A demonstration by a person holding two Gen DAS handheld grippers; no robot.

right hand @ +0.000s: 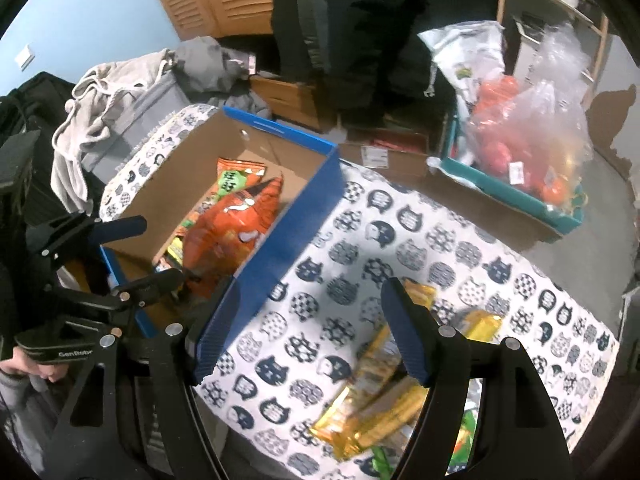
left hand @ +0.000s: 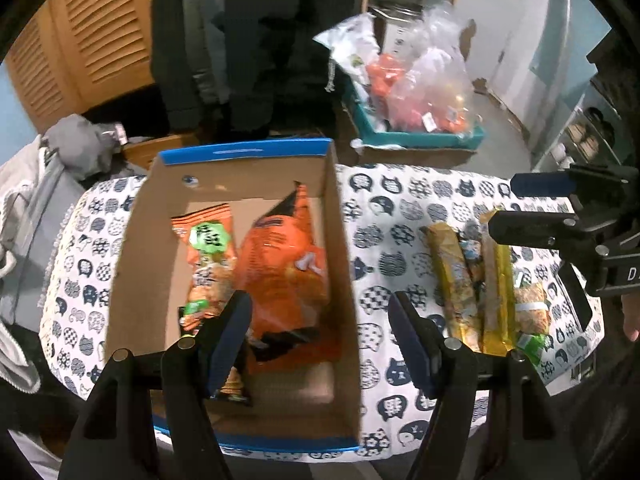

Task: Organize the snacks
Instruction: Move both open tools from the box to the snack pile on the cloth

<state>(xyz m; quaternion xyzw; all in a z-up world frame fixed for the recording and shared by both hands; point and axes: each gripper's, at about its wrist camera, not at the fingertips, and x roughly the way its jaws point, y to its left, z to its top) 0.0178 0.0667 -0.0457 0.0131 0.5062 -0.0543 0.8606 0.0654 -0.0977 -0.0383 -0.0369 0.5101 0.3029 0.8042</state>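
Two grippers were mine, and both stood with their jaws apart and nothing between the pads: my right gripper (right hand: pixel 308 332) hung over the cat-print cloth (right hand: pixel 360 240) with its fingers spread, and my left gripper (left hand: pixel 320 336) hovered wide over the near end of the cardboard box (left hand: pixel 340 240). The step in hand, as I judged it, was fetching the next packet for the box, so the good way was to bring the right gripper down over one yellow packet only, line the pads up across its narrow width, and close on the crinkly wrapper near its middle so it would not droop or drag its neighbours along. From the right gripper, the yellow snack packets (right hand: pixel 380 400) lay at about five o'clock, partly under my right finger and touching one another in a loose heap, with a green packet (right hand: pixel 466 436) just beyond them at the cloth's near edge. The box stood at ten o'clock, its blue wall just beside my left finger. Inside it lay the big orange bag (left hand: pixel 288 264) and, touching it on the left, the orange-and-green packet (left hand: pixel 208 256). Bare cardboard showed at the far end, which I thought room enough for the yellow ones.
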